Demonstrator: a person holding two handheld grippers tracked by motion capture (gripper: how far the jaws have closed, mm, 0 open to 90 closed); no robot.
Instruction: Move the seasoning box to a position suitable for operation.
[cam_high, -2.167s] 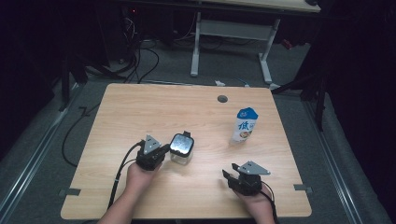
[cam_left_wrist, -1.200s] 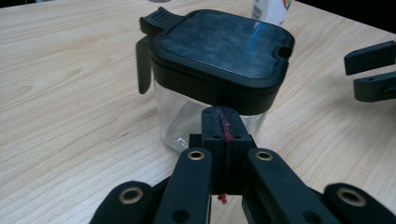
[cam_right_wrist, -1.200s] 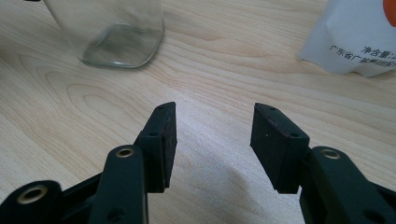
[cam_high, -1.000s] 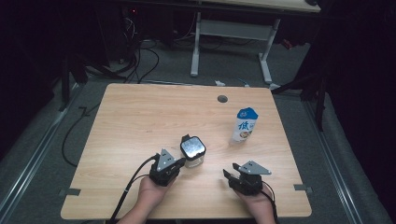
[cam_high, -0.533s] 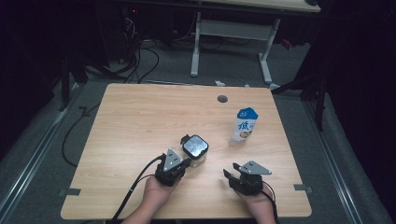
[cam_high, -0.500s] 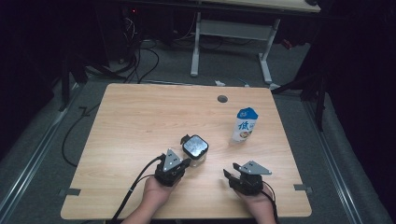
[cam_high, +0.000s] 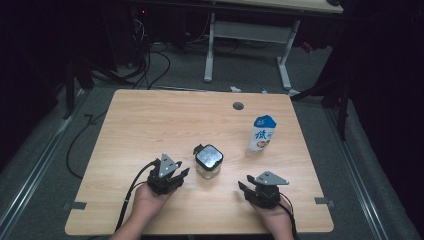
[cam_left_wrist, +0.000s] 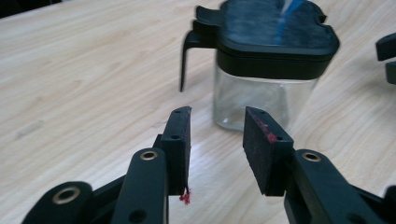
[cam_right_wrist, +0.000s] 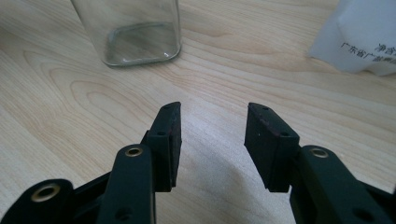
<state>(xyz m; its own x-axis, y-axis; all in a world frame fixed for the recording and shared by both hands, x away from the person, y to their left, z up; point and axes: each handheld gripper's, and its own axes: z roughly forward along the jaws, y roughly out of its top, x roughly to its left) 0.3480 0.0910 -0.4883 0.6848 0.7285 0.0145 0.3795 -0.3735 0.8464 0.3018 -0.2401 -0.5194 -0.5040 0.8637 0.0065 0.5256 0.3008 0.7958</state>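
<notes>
A square glass jar (cam_high: 208, 161) with a black lid and a side handle stands near the middle of the wooden table (cam_high: 150, 120). My left gripper (cam_high: 182, 173) sits just left of it, apart from it. In the left gripper view the jar (cam_left_wrist: 261, 60) stands beyond the left gripper (cam_left_wrist: 217, 116), whose jaws have just been opening with nothing between them. My right gripper (cam_high: 242, 186) rests near the front right. In the right gripper view the right gripper (cam_right_wrist: 213, 109) has just closed a little, open on bare wood, short of the jar's base (cam_right_wrist: 135, 32).
A blue and white milk carton (cam_high: 262, 133) stands upright to the right of the jar, and the carton (cam_right_wrist: 364, 37) shows at the top right of the right gripper view. A round cable hole (cam_high: 238, 106) lies near the table's far edge. Cables trail off the front left.
The left gripper carried the jar to the right, then let go of it and drew back to the left. The right gripper has stayed in place.
</notes>
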